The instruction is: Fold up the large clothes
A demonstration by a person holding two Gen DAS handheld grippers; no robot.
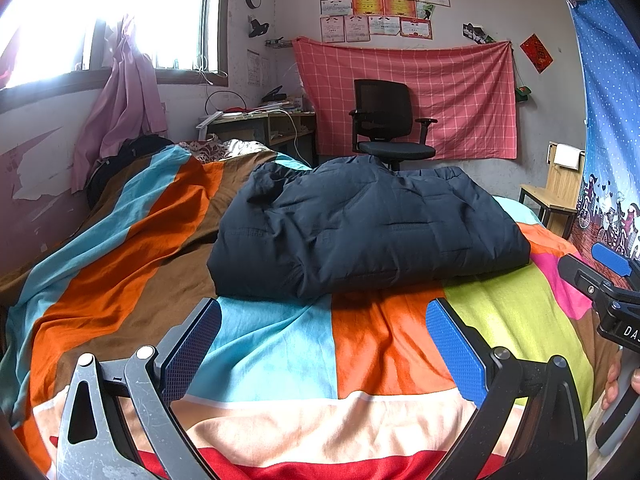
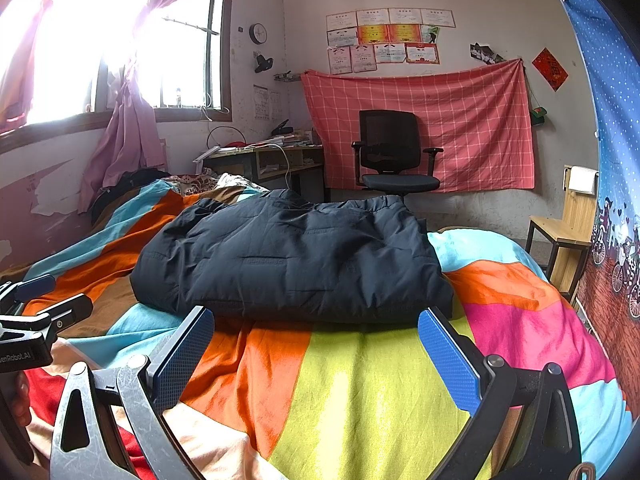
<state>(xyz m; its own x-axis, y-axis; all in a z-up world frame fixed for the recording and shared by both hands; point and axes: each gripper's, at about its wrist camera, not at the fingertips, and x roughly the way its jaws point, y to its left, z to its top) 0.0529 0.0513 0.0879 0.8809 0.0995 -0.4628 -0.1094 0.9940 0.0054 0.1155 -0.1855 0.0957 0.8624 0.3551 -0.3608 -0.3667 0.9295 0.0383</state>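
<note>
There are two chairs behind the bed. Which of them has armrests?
The black office chair, standing before the pink checked cloth, has armrests. The wooden chair at the right has none.

My left gripper (image 1: 322,354) level, jaws spread wide, blue pads (image 1: 454,354) facing each other, nothing between them. My right gripper (image 2: 316,362) likewise wide apart and empty. Right one sits at 3 o'clock of the left, near it. My fingers (image 1: 614,384) wrap the right handle.
</note>
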